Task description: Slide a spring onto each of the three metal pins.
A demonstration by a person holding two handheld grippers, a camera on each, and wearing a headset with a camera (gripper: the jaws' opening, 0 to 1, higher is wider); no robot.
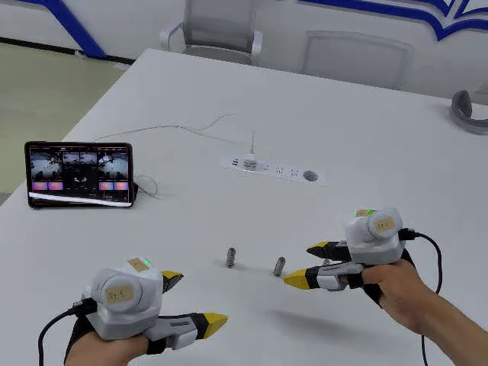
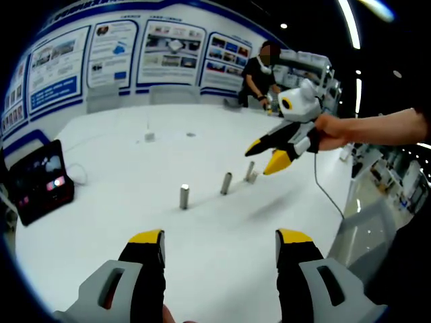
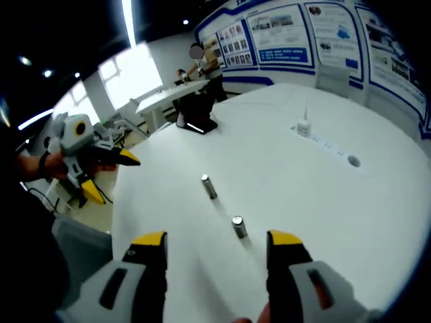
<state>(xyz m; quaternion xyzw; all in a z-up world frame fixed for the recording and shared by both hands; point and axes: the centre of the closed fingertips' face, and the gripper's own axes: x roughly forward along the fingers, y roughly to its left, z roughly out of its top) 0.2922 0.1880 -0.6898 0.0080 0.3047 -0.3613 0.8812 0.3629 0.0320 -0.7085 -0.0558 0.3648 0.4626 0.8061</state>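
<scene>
Two short upright metal pins [image 1: 231,257] [image 1: 280,265] stand on the white table [image 1: 343,137]; both look ribbed, as if wrapped in coils. The left gripper view has the same pins [image 2: 184,196] [image 2: 226,183] and a third pin [image 2: 250,171] just below the other gripper's tips. My right gripper [image 1: 305,264] hovers open beside the right-hand pin, with nothing between its yellow tips. My left gripper [image 1: 194,300] is open and empty near the table's front edge. In the right gripper view, two pins [image 3: 209,187] [image 3: 238,226] stand ahead of the open jaws.
A tablet [image 1: 79,174] with a lit screen stands at the left. A white power strip [image 1: 273,169] with a cable lies at the table's middle. Chairs [image 1: 217,27] stand behind the far edge, and headphones [image 1: 465,113] lie at the right edge. A person [image 2: 259,74] stands in the background.
</scene>
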